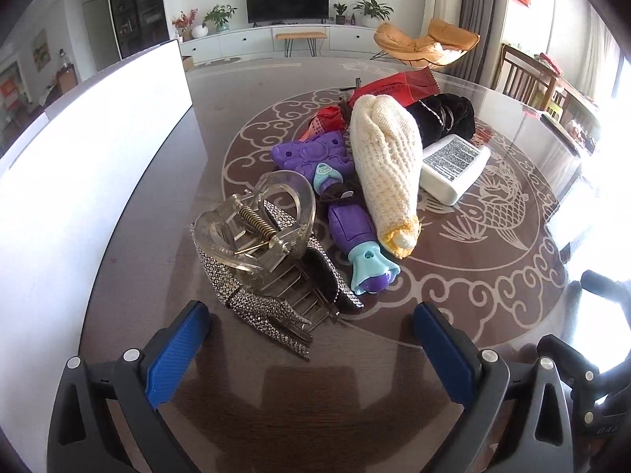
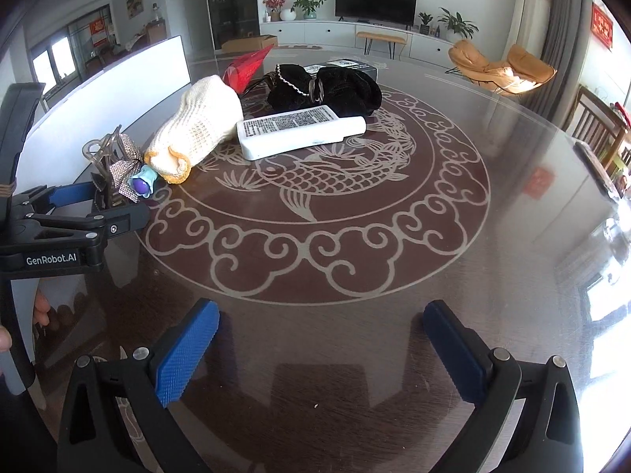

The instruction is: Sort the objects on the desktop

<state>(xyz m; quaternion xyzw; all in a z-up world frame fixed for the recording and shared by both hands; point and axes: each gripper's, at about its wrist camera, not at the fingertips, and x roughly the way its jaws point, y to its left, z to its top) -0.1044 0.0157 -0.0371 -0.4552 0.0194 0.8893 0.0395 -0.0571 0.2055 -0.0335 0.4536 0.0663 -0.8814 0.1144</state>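
The dark brown counter (image 2: 453, 260) is showing a pale fish and cloud-scroll pattern. A cream knitted glove (image 1: 384, 165) is showing a yellow cuff. The toy (image 1: 351, 232) is showing purple and teal, the hair clip (image 1: 252, 216) clear plastic beside rhinestone-studded silver.

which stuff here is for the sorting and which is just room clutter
To sort: clear hair claw, rhinestone clip, purple toy, knitted glove, white bottle, black velvet pouch, red packet.

Just around: TV, orange chair, potted plants.

Left gripper (image 1: 311, 339), right gripper (image 2: 321, 339): jaws wide, empty.
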